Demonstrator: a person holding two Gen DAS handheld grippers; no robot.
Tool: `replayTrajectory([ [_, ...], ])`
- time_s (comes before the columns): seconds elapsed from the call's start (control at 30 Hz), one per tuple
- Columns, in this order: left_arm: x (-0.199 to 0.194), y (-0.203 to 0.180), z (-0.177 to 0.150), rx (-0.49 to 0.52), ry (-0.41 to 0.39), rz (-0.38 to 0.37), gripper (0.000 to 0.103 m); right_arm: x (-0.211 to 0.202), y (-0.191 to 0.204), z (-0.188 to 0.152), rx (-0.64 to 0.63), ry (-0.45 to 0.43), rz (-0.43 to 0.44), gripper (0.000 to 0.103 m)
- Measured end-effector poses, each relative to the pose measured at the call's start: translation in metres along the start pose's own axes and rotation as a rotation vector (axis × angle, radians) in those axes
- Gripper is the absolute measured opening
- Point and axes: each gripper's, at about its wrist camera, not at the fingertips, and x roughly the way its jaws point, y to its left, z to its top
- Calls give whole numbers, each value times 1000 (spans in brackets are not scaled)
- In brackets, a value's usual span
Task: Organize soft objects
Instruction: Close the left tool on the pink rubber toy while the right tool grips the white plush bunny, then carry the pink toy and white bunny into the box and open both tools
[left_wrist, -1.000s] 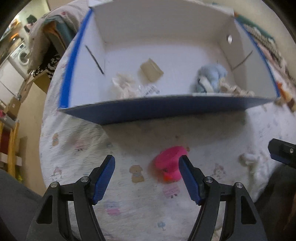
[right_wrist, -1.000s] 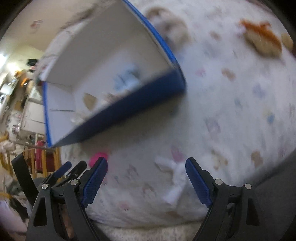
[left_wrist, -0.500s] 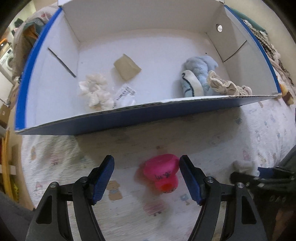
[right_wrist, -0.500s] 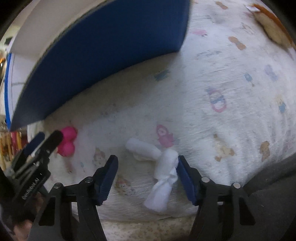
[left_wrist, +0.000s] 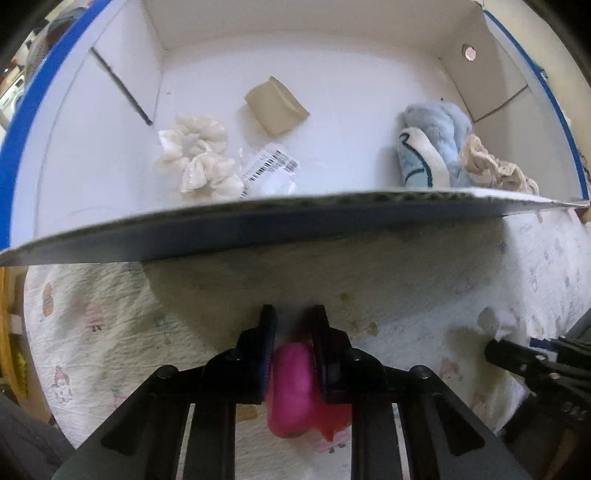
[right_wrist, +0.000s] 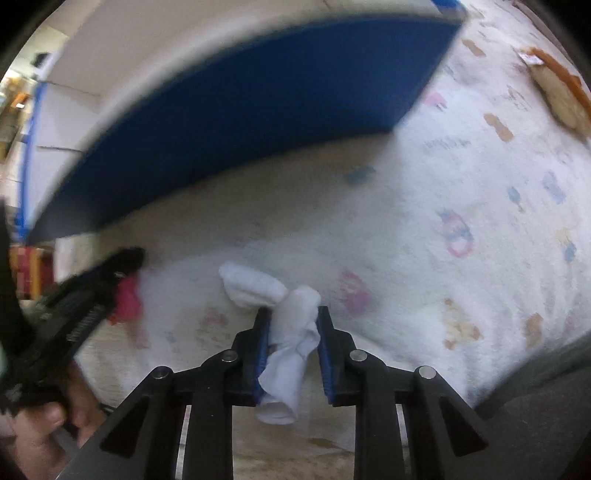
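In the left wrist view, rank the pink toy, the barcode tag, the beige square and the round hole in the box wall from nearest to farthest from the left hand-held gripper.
1. pink toy: clamped in the left hand-held gripper.
2. barcode tag: box floor, just over the near wall.
3. beige square: mid floor, farther back.
4. round hole: right wall, far corner.

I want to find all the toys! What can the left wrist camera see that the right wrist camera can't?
Only the left wrist view looks inside the box: a cream scrunchie, a tan pad, a barcode packet, a fluffy blue toy and a lacy beige cloth.

Only the right wrist view shows the orange-and-tan toy lying far off on the blanket.

Both show the blanket, the left gripper squeezing the pink toy, and the right gripper closed on the white sock.
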Motion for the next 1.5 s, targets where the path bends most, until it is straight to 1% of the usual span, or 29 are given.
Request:
replayTrajectory([
  [0.17,-9,8,-9,-44,-26,-41,17,-14,7,-5,-22,-82,126,25],
  [0.23,-15,14,-12,-54,-39,-62,17,-20,6,-4,-22,-107,143,25],
  [0.3,-22,17,-15,-55,-55,-74,17,-23,7,-3,-17,-120,179,25],
  [0.37,-28,27,-18,-59,-57,-88,17,-24,8,-3,-16,-127,190,25],
  [0.4,-30,45,-14,-60,-58,-94,17,-23,9,-6,-16,-127,194,25],
  [0.47,-34,49,-17,-65,-60,-100,17,-19,1,-3,-14,-128,201,25],
  [0.53,-37,50,-24,-75,-61,-107,17,-18,3,1,-11,-128,207,25],
  [0.6,-40,55,-27,-81,-58,-98,17,-22,2,5,-9,-130,216,25],
  [0.73,-49,50,-37,-103,-75,-65,17,-29,-1,5,-14,-135,231,25],
  [0.8,-59,50,-40,-108,-105,-37,17,-31,0,4,-22,-138,241,25],
  [0.83,-64,51,-41,-109,-118,-33,17,-35,-5,2,-28,-143,245,25],
  [1.0,-98,68,-45,-126,-178,-22,17,-57,2,-3,-72,-190,279,25],
  [1.07,-107,69,-43,-121,-204,0,17,-69,8,-5,-103,-229,288,25],
  [1.13,-120,73,-40,-125,-227,15,17,-80,14,-7,-112,-256,328,25],
  [1.17,-127,75,-37,-130,-239,20,17,-87,18,-8,-125,-279,334,25],
  [1.37,-150,78,-5,-137,-297,47,17,-128,40,-5,-194,-396,314,25],
  [1.43,-153,75,10,-125,-318,66,17,-137,47,1,-210,-413,297,25],
  [1.5,-154,74,25,-125,-326,67,17,-144,52,10,-226,-431,274,25],
])
